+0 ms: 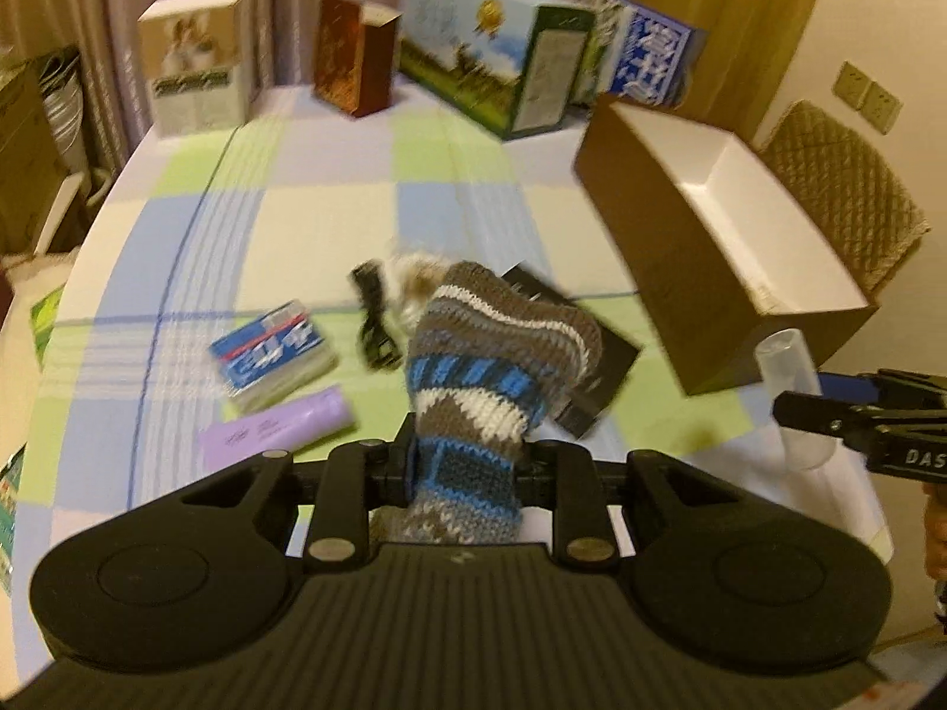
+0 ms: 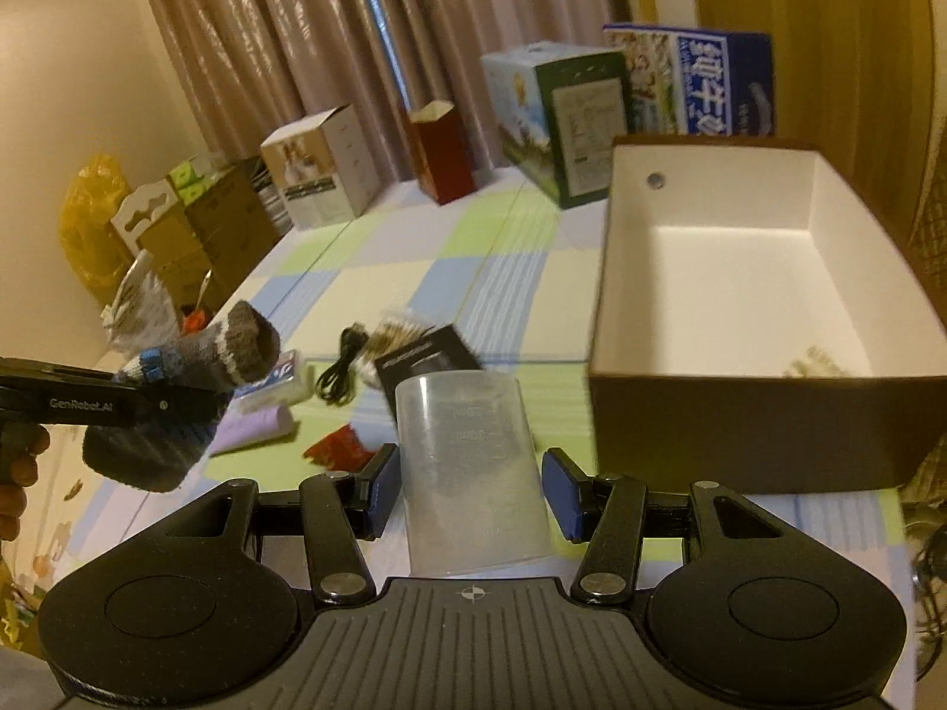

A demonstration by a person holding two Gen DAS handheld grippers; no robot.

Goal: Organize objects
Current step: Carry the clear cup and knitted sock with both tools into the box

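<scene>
A knitted sock [image 1: 491, 355] striped in grey, blue and white hangs above the table, and my left gripper [image 1: 467, 461] is shut on its lower part. From the right wrist view the sock [image 2: 237, 349] and the left gripper [image 2: 171, 402] appear at the left, held by a hand. My right gripper [image 2: 470, 485] is shut on a clear plastic measuring cup [image 2: 467, 455], mouth down and off the cloth. That cup [image 1: 787, 367] and the right gripper [image 1: 828, 414] also show at the right edge of the left wrist view. An open brown box [image 2: 740, 414] with a white inside stands to the right.
On the checked cloth lie a blue pack [image 1: 272, 349], a purple tube [image 1: 278, 426], a black cable [image 1: 373, 319], a black booklet [image 1: 592, 373], a bag of cotton swabs [image 2: 402, 331] and a red packet [image 2: 337, 444]. Several cartons [image 1: 485, 59] line the far edge. A wicker chair [image 1: 846, 189] stands behind the box.
</scene>
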